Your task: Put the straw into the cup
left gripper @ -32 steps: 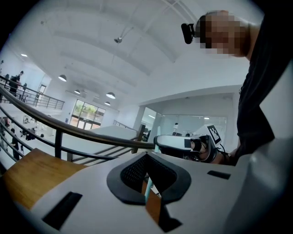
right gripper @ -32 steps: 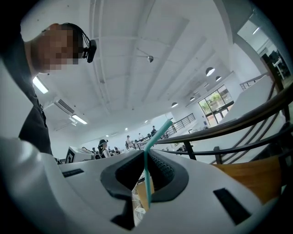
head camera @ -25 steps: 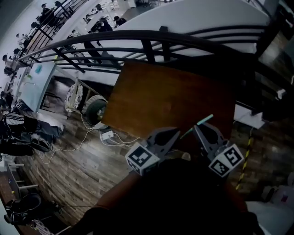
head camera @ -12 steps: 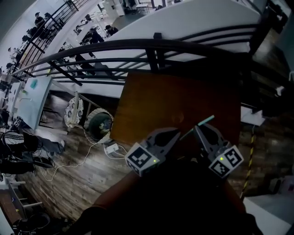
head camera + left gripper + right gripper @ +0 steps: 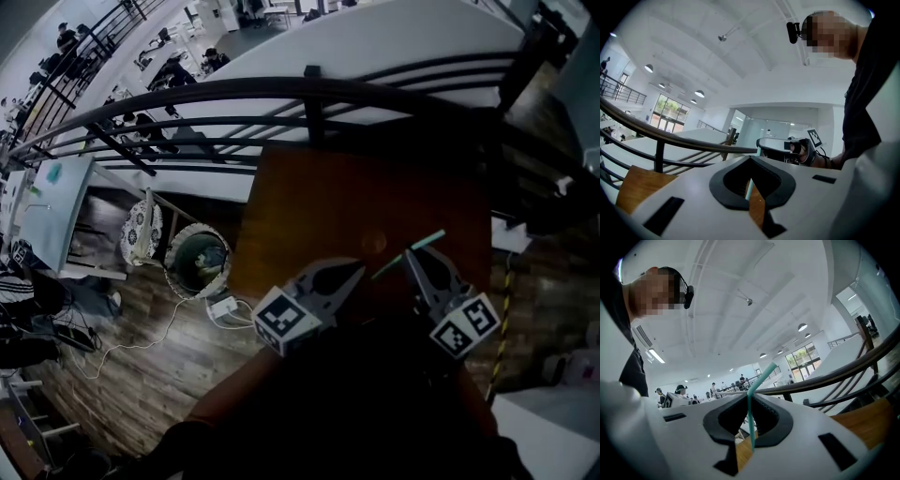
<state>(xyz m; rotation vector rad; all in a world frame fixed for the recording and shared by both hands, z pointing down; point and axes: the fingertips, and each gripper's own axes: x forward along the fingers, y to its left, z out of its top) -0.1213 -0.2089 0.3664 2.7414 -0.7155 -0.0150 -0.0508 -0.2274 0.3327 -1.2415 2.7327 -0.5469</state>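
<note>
My right gripper (image 5: 413, 257) is shut on a teal bendy straw (image 5: 409, 254), which sticks out up and to the right over the near part of a dark wooden table (image 5: 309, 202). In the right gripper view the straw (image 5: 750, 420) stands upright between the jaws (image 5: 750, 398) and bends over at its top. My left gripper (image 5: 353, 273) hovers just left of it, jaws together with nothing in them; their tips meet in the left gripper view (image 5: 750, 158). No cup can be made out in any view.
A black curved railing (image 5: 281, 94) runs behind the table. A round basket (image 5: 198, 263), a power strip (image 5: 223, 308) and cables lie on the wooden floor at left. A yellow-black striped post (image 5: 506, 302) stands at right.
Both grippers have travelled together with the person toward the table; table and railing now sit further right and closer in the head view. The straw stays gripped the same way.
</note>
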